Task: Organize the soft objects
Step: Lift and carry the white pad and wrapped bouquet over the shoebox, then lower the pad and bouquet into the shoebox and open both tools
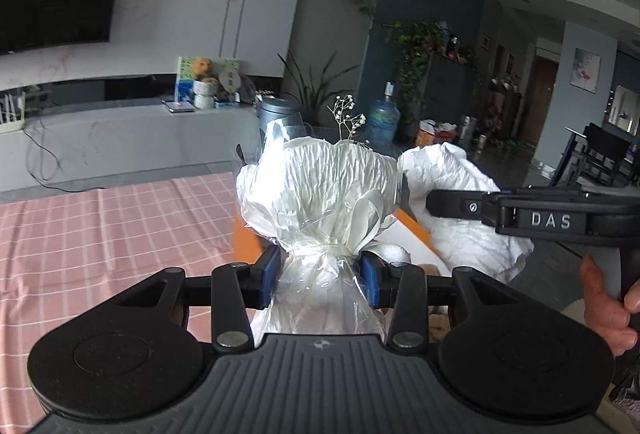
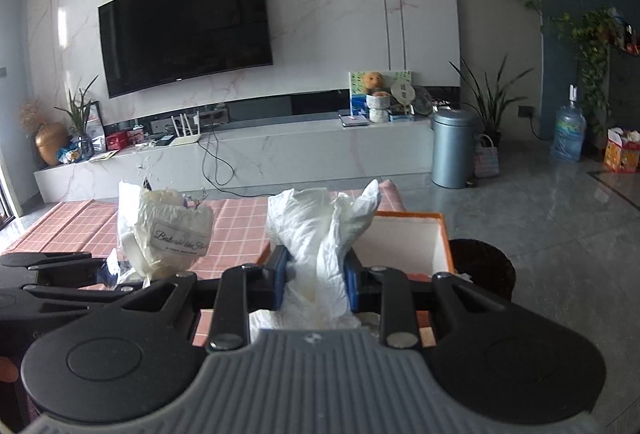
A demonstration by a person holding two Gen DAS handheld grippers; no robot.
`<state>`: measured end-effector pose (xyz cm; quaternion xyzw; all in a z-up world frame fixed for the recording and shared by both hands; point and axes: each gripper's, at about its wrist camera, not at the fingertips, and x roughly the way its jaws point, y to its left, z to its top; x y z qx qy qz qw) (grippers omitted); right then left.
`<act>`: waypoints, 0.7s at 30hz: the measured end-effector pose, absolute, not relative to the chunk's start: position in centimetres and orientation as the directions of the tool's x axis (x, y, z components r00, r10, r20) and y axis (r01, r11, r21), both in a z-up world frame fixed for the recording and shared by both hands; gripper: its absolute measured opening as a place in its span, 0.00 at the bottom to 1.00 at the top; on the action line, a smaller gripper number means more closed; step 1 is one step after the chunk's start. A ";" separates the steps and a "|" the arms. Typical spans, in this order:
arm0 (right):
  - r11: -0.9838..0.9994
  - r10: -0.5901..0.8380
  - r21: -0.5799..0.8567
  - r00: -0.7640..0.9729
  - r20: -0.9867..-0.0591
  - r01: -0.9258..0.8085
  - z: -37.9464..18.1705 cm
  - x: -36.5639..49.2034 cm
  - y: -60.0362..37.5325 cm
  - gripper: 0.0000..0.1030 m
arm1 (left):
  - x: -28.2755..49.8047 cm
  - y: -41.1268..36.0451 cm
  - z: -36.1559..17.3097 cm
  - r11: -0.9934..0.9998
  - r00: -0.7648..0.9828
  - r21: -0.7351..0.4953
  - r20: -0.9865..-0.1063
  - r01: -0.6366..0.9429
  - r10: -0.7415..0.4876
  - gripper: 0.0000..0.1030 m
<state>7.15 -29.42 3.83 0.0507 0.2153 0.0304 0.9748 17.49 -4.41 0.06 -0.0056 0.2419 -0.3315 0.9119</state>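
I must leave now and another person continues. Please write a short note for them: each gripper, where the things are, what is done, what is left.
Left gripper: shut on the wrapped bouquet, held at its tied neck above the pink checked cloth.
Right gripper: shut on the crumpled white bag, held beside the orange box.
Done: both soft things are picked up.
Left: neither is set down yet; the box probably receives them, but its contents are mostly hidden.

The right gripper [image 2: 314, 280] pinches a crumpled white paper wad [image 2: 320, 230] between its blue pads [image 2: 280, 282], the wad rising ahead of the jaws. Just ahead to its right sits an open orange box [image 2: 446, 234] on the pink checked cloth [image 2: 236, 222]. To its left, the left gripper [image 2: 108, 272] carries a wrapped bouquet [image 2: 168, 234].
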 end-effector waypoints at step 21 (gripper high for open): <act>0.997 0.039 0.074 0.817 -0.575 0.004 1.0 16.2 -36.0 0.27 | 26.0 -10.9 -1.6 0.716 0.540 -0.059 -0.614 0.696 -0.576 0.46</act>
